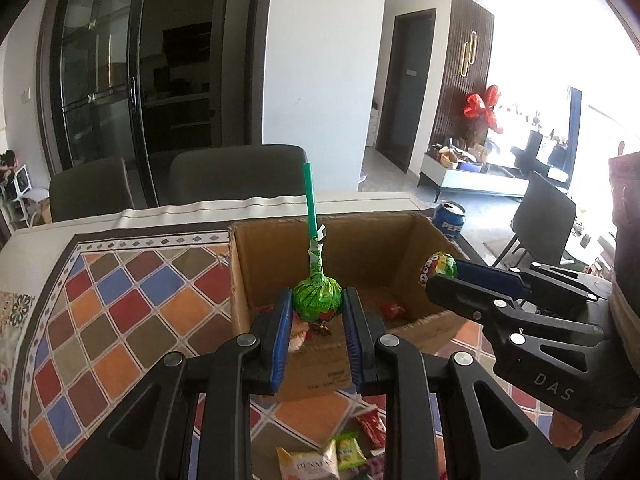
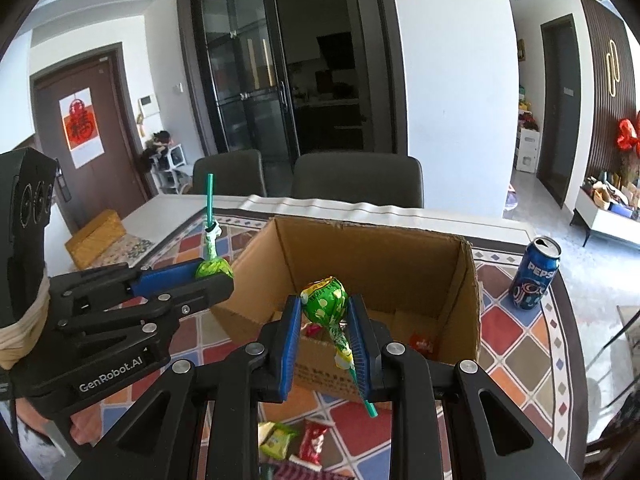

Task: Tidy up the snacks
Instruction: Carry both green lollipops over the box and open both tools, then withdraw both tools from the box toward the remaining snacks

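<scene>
My left gripper [image 1: 317, 312] is shut on a green-wrapped lollipop [image 1: 318, 300], its green stick pointing up, just above the near wall of an open cardboard box [image 1: 256, 264]. My right gripper [image 2: 325, 316] is shut on a second green lollipop [image 2: 325, 300], stick pointing down toward me, also over the box's [image 2: 468, 280] near edge. Each gripper shows in the other's view: the right one [image 1: 444, 276] with its lollipop [image 1: 438, 266], the left one [image 2: 218, 274] with its lollipop [image 2: 214, 268]. A red snack packet [image 2: 422, 342] lies inside the box.
Several small snack packets [image 1: 340, 448] lie on the colourful tiled tablecloth [image 1: 120, 312] in front of the box; they show in the right wrist view too [image 2: 292, 440]. A Pepsi can [image 2: 534, 274] stands right of the box. Two chairs [image 2: 356, 176] stand behind the table.
</scene>
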A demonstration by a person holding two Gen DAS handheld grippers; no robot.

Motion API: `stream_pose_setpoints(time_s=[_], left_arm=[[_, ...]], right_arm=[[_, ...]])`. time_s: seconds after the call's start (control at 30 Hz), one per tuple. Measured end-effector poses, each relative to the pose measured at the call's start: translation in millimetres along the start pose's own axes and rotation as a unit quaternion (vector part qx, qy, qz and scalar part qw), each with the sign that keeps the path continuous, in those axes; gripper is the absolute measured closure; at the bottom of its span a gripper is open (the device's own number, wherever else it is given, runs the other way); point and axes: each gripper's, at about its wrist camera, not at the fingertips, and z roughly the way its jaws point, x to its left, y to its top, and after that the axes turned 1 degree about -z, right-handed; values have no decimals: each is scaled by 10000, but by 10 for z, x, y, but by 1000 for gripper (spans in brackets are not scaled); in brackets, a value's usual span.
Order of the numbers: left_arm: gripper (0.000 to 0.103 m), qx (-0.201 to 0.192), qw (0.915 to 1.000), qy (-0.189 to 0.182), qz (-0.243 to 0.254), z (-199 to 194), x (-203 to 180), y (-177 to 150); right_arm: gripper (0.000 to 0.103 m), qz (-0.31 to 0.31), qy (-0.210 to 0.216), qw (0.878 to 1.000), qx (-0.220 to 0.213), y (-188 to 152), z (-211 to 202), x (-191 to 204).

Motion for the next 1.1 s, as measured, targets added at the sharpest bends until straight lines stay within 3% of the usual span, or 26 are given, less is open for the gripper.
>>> stream_pose_setpoints(time_s=[0.3,0.33,0.37,0.4,0.43,0.63,1.1], left_arm=[[76,125,9998,89,131,236,19,168],[74,135,9996,168,181,259,13,181],[62,128,9993,269,227,272,13,187],[52,92,9991,321,254,263,20,191],[50,35,9990,356,254,234,25,182],[43,20,9990,421,178,45,23,78],[32,20,9989,421,200,-449,-8,-308]], right_arm=[[77,-33,-114,9999,101,148,240,-27],[77,-5,-134,9999,94,160,265,-39],[73,8,-158,9998,86,160,279,-39],[61,12,-201,9997,113,167,299,-47],[59,23,-257,9996,141,171,308,-48],[59,7,-543,9985,55,106,181,-47],[59,-136,-391,9991,53,-201,-208,228]])
